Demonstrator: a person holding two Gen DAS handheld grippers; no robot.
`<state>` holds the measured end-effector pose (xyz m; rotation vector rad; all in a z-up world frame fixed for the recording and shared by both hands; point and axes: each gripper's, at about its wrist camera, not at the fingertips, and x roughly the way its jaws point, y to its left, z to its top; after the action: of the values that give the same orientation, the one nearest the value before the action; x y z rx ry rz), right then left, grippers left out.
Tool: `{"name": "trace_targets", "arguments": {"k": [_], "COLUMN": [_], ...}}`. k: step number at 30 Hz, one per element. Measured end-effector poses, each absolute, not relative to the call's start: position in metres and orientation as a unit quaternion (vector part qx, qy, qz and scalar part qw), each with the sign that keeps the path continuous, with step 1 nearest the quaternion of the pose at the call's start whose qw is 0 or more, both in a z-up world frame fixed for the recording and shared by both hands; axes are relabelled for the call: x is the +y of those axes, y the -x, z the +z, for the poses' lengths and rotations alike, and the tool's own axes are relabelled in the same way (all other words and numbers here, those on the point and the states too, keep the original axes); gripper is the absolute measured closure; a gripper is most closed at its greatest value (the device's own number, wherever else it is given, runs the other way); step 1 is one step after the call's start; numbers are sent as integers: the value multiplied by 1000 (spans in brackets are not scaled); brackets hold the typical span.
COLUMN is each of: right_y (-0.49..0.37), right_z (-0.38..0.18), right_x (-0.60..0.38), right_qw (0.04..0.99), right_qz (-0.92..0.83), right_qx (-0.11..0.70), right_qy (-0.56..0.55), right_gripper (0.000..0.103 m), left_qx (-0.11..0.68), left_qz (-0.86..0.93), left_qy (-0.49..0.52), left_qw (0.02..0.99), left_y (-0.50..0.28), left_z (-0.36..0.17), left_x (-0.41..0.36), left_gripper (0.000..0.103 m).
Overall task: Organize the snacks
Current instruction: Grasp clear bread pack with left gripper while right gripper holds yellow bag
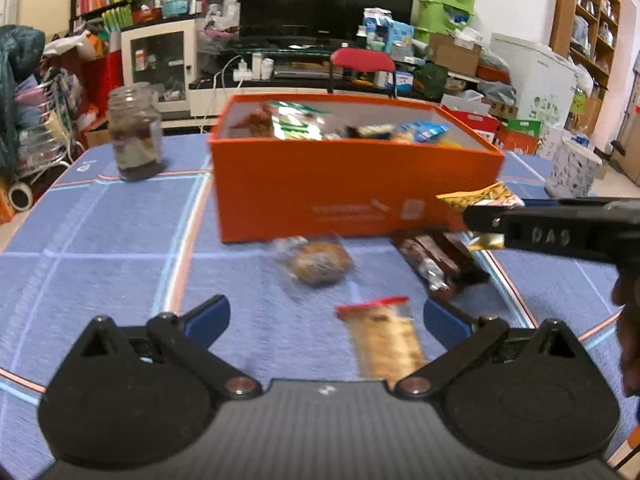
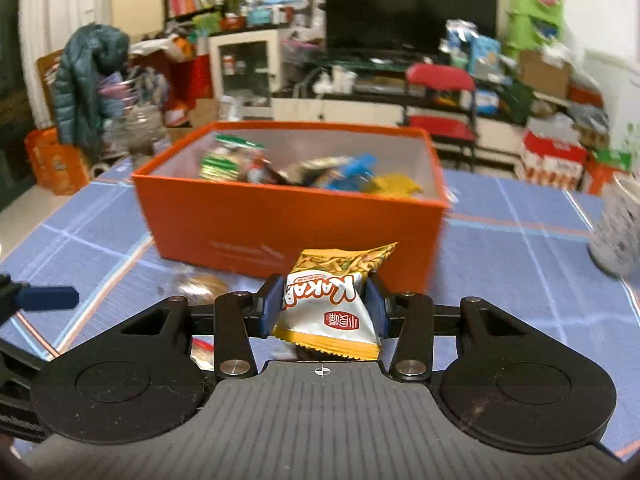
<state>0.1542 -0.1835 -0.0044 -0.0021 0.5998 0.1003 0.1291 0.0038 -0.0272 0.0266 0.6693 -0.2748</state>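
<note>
Just ahead of the near orange cardboard box wall, right fingers clamp the yellow-white foil snack packet; left fingers spread apart.

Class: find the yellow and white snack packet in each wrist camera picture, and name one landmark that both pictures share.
Left wrist view: the snack packet is at the right edge, clamped in the right gripper.
Right wrist view: the packet is bottom centre, between that gripper's blue pads.
Shared landmark: the orange box behind it.

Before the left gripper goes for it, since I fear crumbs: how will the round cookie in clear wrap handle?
The cookie probably crumbles if squeezed. Its clear wrap looks slick and loose, so the open left gripper may slip.
</note>
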Motion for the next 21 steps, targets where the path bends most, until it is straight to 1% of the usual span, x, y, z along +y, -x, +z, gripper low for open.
{"name": "trace_targets", "arguments": {"k": [1, 4, 6, 10, 14, 21], "right_y": [-152, -148, -147, -146, -141, -138], "right_z": [-6, -8, -10, -11, -11, -11], "right_x": [-191, -205, -210, -217, -221, -225], "right_qw": [953, 950, 950, 949, 948, 947], "right_qz": [46, 45, 47, 52, 56, 53], "right_qx": [299, 307, 310, 311, 311, 314], "right_qy": [-6, -14, -17, -26, -31, -37], "right_gripper": [74, 74, 74, 74, 74, 74], "left_qx": [328, 330, 335, 349, 368, 370], "left_qz": [-139, -154, -151, -145, -113, -107], "left_qy": [-22, -38, -36, -17, -38, -51], "left_qw": [934, 931, 929, 926, 922, 922], "left_y": [-128, -128, -130, -136, -143, -143], "left_z": [-30, -38, -44, -55, -67, -69], "left_x": [-3, -21, -25, -26, -35, -47], "left_gripper": [1, 7, 7, 15, 21, 20]}}
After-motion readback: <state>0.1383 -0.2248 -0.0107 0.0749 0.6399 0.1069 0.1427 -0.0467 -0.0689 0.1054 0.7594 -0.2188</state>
